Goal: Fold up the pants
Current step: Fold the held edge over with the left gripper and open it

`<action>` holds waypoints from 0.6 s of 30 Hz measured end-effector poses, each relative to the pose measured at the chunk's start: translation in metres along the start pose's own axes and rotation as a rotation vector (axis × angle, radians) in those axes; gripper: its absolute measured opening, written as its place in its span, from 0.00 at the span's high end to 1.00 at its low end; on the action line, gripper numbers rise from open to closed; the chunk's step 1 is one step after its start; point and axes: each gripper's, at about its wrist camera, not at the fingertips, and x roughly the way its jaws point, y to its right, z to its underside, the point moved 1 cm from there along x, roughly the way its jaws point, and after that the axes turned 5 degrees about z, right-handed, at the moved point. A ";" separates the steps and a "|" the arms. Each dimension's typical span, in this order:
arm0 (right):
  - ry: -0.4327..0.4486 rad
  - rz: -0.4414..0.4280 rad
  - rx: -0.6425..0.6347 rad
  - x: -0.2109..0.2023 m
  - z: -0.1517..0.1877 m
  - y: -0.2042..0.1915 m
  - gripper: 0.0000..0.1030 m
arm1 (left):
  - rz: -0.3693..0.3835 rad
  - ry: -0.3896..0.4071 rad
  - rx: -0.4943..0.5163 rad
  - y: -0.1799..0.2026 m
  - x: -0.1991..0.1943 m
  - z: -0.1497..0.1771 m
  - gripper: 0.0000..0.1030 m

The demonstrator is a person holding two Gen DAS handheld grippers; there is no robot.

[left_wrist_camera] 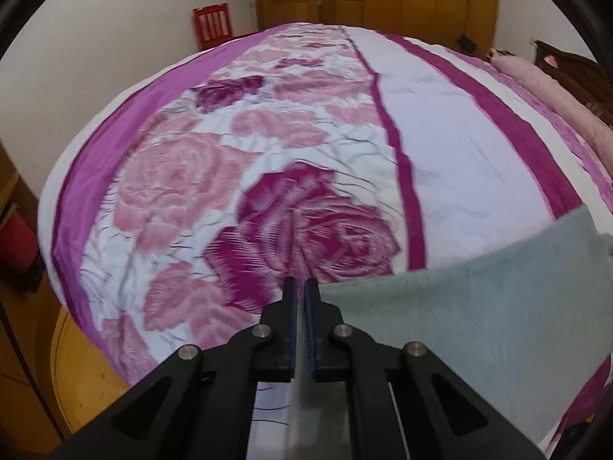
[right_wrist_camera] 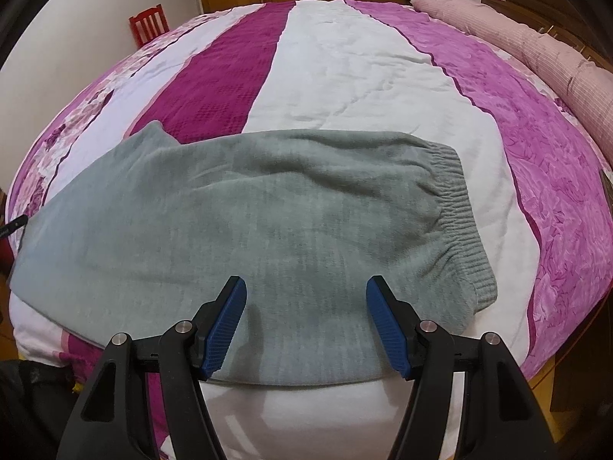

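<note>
A: Status of pants point(right_wrist_camera: 245, 226)?

B: Grey-green fleece, lying flat across the bed point(right_wrist_camera: 345, 76), already doubled leg on leg by the look of it. Ribbed elastic waistband point(right_wrist_camera: 456, 207) at 3 o'clock in right wrist view, leg end toward 9. Near edge runs along the bed's front edge at 6.

A: Handling props?

B: Judged soft, light, limp. No stiffness, so it will sag and drape from any lift pt. Plush nap gives decent friction vs. ribbed pads; slip risk low. Not fragile. Two layers may shear apart if only the top one is pinched.

A: Right tool point(right_wrist_camera: 306, 287)?

B: Jaws wide, hovering over the near part of the pants, approx. mid-length. No cloth pinched that I can see.

A: Left tool point(left_wrist_camera: 300, 287)?

B: Jaws narrow, nearly together. Pants edge point(left_wrist_camera: 479, 291) sits at 3–4 o'clock in left wrist view, touching the right-hand finger. Cannot confirm fabric between the pads; frame is blurred and the slot looks empty at the tips.

A: Rec. grip pts?

B: Waistband corner for the right tool: thickest, least stretch-prone once bunched. Leg hem for the left. Take both layers, pinch deep, lift evenly to avoid skew.
</note>
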 end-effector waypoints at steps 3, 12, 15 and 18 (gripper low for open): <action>0.004 -0.010 -0.006 -0.001 -0.005 -0.003 0.35 | 0.053 0.013 -0.042 -0.005 -0.013 -0.001 0.96; 0.032 -0.162 -0.134 0.003 -0.043 -0.068 0.35 | 0.232 -0.019 -0.047 0.044 -0.032 0.011 0.90; 0.027 -0.201 -0.190 0.016 -0.056 -0.097 0.35 | 0.218 -0.052 0.015 0.067 -0.017 0.016 0.85; 0.011 -0.202 -0.238 0.034 -0.065 -0.124 0.35 | 0.175 -0.074 0.061 0.077 -0.003 0.022 0.83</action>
